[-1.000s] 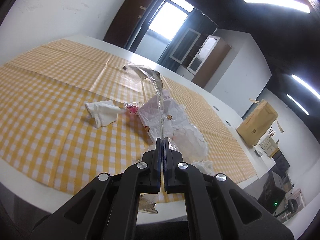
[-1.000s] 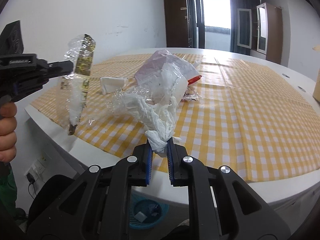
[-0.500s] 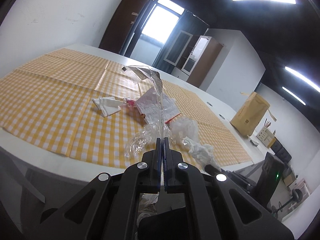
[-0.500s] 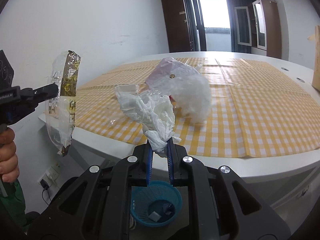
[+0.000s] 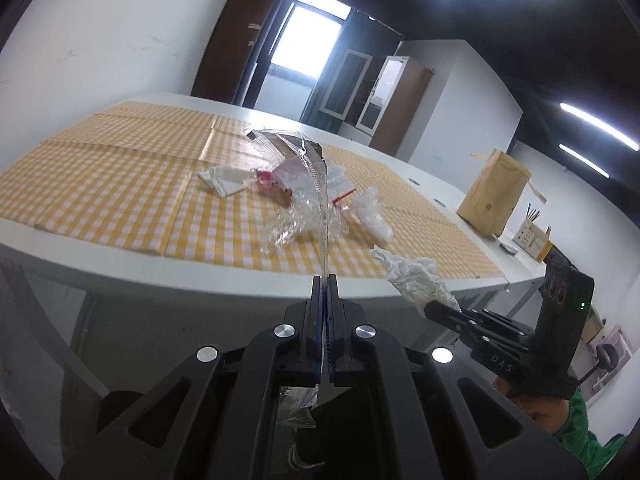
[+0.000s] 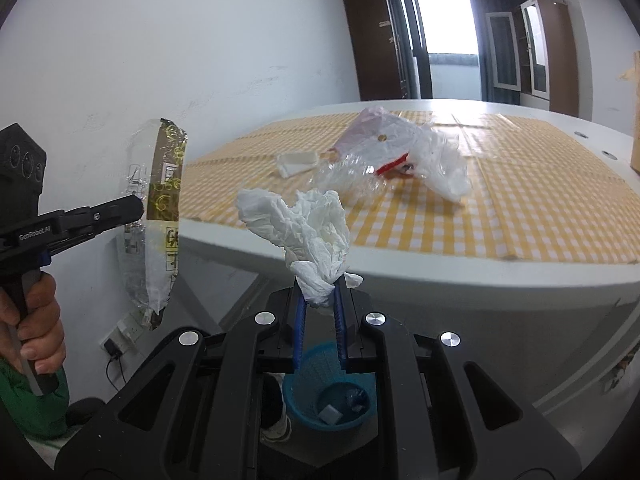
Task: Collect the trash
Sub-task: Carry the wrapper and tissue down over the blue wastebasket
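My left gripper (image 5: 325, 280) is shut on a clear plastic wrapper (image 5: 316, 188) seen edge-on; in the right wrist view the wrapper (image 6: 158, 216) hangs from it (image 6: 138, 206), with brown and gold print. My right gripper (image 6: 319, 286) is shut on a crumpled white tissue (image 6: 304, 228), also seen in the left wrist view (image 5: 416, 280). Both are held off the table's near edge. A blue trash basket (image 6: 332, 400) stands on the floor below the right gripper. More trash lies on the yellow checked cloth (image 5: 120, 192): a white napkin (image 5: 224, 180), clear film (image 5: 296, 220), a white bag (image 6: 420, 156).
The white table edge (image 6: 440, 272) runs just ahead of both grippers. A brown paper bag (image 5: 494, 194) stands at the table's far right. A wall socket with a cable (image 6: 120, 340) is low on the left wall.
Both grippers have pulled back and down from the table with their loads. The table edge now lies ahead, and the blue basket has come closer under the right gripper.
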A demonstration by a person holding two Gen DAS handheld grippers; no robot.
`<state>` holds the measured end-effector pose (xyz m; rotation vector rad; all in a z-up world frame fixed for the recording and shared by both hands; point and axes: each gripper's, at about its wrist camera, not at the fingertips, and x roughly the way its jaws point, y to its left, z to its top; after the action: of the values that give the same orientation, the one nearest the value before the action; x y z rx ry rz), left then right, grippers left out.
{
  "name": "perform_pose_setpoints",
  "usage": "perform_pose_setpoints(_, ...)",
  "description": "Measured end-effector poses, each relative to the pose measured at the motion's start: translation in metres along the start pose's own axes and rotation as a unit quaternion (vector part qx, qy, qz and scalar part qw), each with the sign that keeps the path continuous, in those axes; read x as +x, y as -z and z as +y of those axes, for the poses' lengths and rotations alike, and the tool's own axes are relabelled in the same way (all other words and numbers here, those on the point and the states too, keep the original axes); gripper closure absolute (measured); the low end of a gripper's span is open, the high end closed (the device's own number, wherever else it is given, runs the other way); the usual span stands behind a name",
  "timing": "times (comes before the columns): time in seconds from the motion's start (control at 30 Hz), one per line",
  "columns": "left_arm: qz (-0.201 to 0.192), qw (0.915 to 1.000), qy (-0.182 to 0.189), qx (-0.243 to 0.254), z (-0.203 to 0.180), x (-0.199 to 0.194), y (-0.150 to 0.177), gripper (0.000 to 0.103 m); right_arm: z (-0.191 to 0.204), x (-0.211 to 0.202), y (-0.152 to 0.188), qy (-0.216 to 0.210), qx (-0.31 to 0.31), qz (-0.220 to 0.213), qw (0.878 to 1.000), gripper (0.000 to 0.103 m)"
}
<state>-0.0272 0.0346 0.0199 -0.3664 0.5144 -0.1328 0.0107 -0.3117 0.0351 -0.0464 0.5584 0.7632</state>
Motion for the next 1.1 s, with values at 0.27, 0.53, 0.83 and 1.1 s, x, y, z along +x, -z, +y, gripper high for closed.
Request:
perform_pose_setpoints(0.27, 0.044, 0.999, -0.004, 0.002, 0.011, 0.015, 0.042, 0.102, 0.008, 0.004, 0.037, -0.007, 0.002, 0.045, 0.999, 0.092)
perform_pose_setpoints(0.53, 0.091, 0.9957, -0.015, -0.005, 0.031, 0.048, 0.08, 0.103, 0.008, 0.039, 0.065, -0.012, 0.008, 0.101, 0.995, 0.092)
perform_pose_setpoints(0.83, 0.151, 0.9882, -0.023, -0.012, 0.056, 0.101, 0.119, 0.103, -0.003, 0.087, 0.103, 0.002, 0.026, 0.168, 0.985, 0.092)
perform_pose_setpoints(1.1, 0.203, 0.9772, -0.04, -0.049, 0.084, 0.151, 0.134, 0.103, -0.011, 0.133, 0.126, 0.008, 0.04, 0.223, 0.974, 0.092)
